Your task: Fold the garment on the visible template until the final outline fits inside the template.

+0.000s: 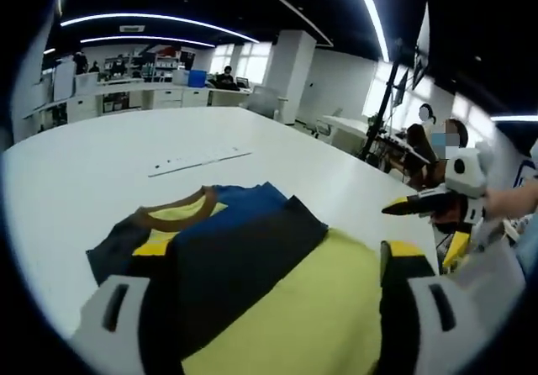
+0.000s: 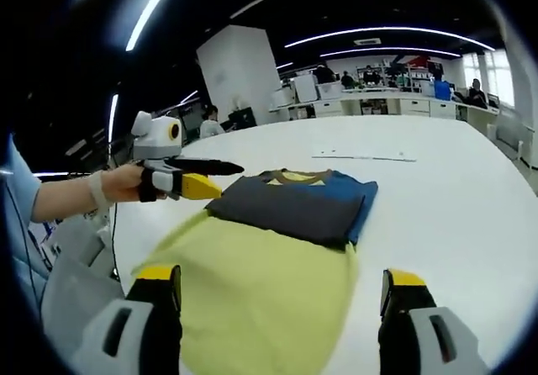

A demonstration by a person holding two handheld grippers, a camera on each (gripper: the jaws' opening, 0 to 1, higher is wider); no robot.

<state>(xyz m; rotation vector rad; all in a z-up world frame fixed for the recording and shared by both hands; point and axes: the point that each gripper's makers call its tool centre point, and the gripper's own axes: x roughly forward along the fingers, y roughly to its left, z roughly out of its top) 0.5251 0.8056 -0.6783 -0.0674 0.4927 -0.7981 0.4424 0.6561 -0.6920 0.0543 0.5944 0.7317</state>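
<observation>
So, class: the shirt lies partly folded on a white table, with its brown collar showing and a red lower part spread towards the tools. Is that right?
Not quite. The shirt's lower part is yellow, not red, as the right gripper view shows. The white table and brown collar are correct.

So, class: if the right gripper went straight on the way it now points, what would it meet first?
Probably the yellow lower part of the folded yellow, black and blue garment, lying between the open right gripper and the white table; depth is unclear.

The garment's [image 1: 252,282] yellow near end runs off frame.
</observation>
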